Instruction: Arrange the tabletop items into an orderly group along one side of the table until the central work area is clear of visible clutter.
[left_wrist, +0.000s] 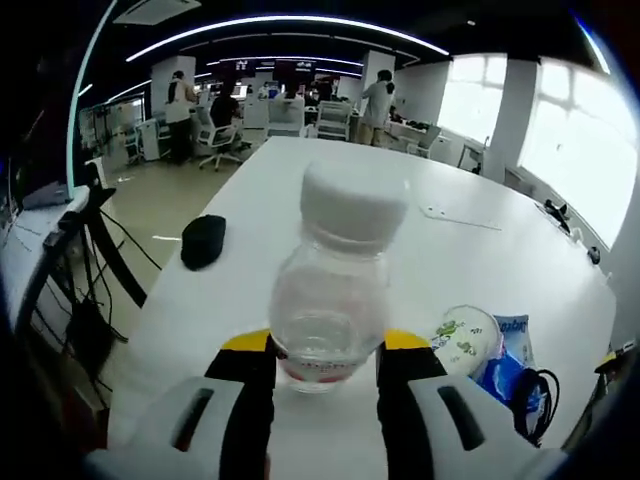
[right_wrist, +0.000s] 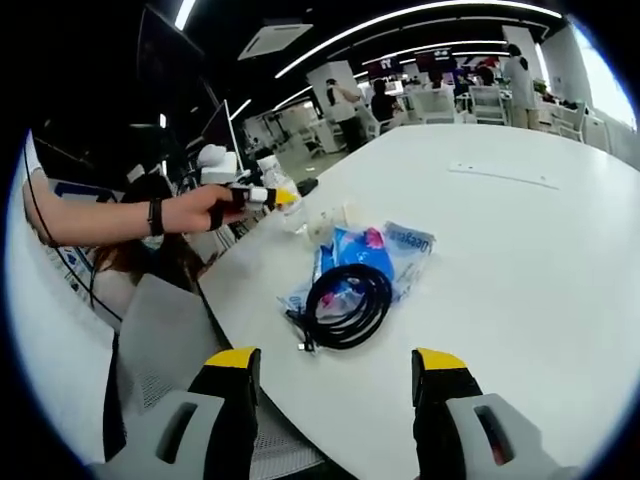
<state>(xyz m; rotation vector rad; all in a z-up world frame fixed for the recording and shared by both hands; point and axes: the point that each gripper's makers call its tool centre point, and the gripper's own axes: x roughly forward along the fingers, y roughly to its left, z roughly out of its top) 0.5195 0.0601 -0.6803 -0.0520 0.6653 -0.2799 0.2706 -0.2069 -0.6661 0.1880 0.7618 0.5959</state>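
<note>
A clear plastic bottle (left_wrist: 330, 290) with a white cap stands upright on the white table (left_wrist: 300, 190), and my left gripper (left_wrist: 328, 348) is shut on its lower body. In the right gripper view a hand holds that left gripper (right_wrist: 262, 196) with the bottle (right_wrist: 275, 178) at the table's left edge. My right gripper (right_wrist: 335, 368) is open and holds nothing, just short of a coiled black cable (right_wrist: 345, 298) lying on blue packets (right_wrist: 370, 250). A small white tub (left_wrist: 465, 340) with green print lies beside the blue packets (left_wrist: 508, 352) and cable (left_wrist: 535, 400).
A black mouse-like object (left_wrist: 203, 240) sits near the table's left edge. A flat clear sheet (right_wrist: 505, 174) lies farther out on the table (right_wrist: 520, 270). A grey chair (right_wrist: 160, 335) stands beside the table edge below the hand. Desks, chairs and people fill the office behind.
</note>
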